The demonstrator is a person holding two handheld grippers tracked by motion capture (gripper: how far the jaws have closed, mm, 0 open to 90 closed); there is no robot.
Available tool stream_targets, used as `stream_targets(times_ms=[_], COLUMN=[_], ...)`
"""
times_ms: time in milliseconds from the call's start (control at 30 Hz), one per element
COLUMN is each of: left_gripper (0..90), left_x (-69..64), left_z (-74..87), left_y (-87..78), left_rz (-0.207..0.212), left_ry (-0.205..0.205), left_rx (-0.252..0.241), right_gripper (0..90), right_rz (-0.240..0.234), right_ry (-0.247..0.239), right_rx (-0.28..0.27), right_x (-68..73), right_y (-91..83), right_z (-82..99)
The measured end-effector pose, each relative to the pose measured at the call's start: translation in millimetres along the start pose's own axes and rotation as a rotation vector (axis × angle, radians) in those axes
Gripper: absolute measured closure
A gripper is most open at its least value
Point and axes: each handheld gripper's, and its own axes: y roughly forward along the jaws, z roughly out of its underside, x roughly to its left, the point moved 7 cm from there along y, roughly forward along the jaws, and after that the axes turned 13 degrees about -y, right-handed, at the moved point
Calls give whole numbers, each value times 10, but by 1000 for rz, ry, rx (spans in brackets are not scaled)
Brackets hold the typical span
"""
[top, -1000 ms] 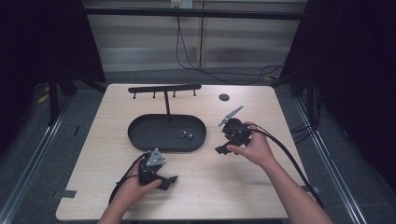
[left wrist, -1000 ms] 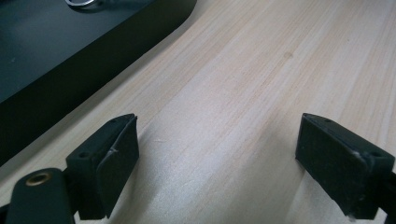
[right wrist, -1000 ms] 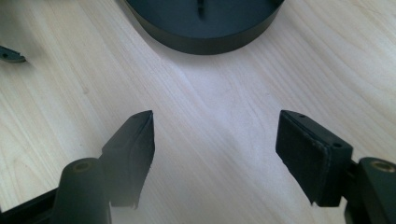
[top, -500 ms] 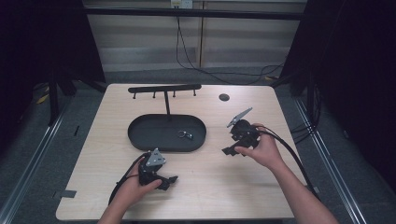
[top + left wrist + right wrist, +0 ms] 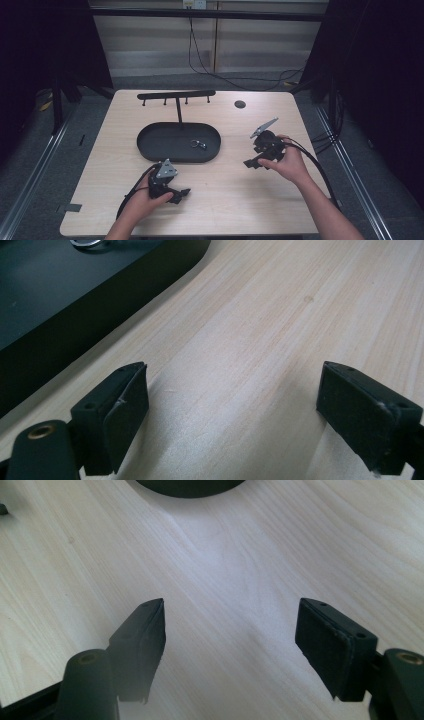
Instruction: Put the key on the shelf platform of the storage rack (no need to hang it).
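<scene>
From above, a black oval tray [image 5: 150,145] sat mid-table with a small key ring [image 5: 198,144] inside it, a hook rack [image 5: 176,94] standing behind. The left gripper [image 5: 181,193] rested near the front edge; the right gripper [image 5: 251,163] was held beside the tray. In the left gripper view, jaws were spread wide over bare wood — tray [image 5: 60,300] at upper left, ring [image 5: 90,242] at its top edge. In the right gripper view, jaws were likewise apart, empty, with the tray [image 5: 190,487] ahead.

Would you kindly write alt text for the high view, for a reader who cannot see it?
A person's hands hold two open black grippers over a light wooden table: the left gripper near the front edge, the right gripper further right. Between and behind them, a black oval tray holds a small metal key ring, under a T-shaped hook rack.
</scene>
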Motion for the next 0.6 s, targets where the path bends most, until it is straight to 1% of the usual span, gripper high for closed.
stream_targets(times_ms=[267, 600], left_gripper=[131, 131], left_x=[-1, 0], left_z=[-1, 0], left_y=[1, 0], left_rz=[0, 0], left_ry=[-2, 0], left_rx=[-1, 0], right_gripper=[285, 284], right_rz=[2, -1], right_ry=[8, 26], right_rx=[0, -2], right_x=[-27, -70], right_y=[-10, -37], right_z=[80, 242])
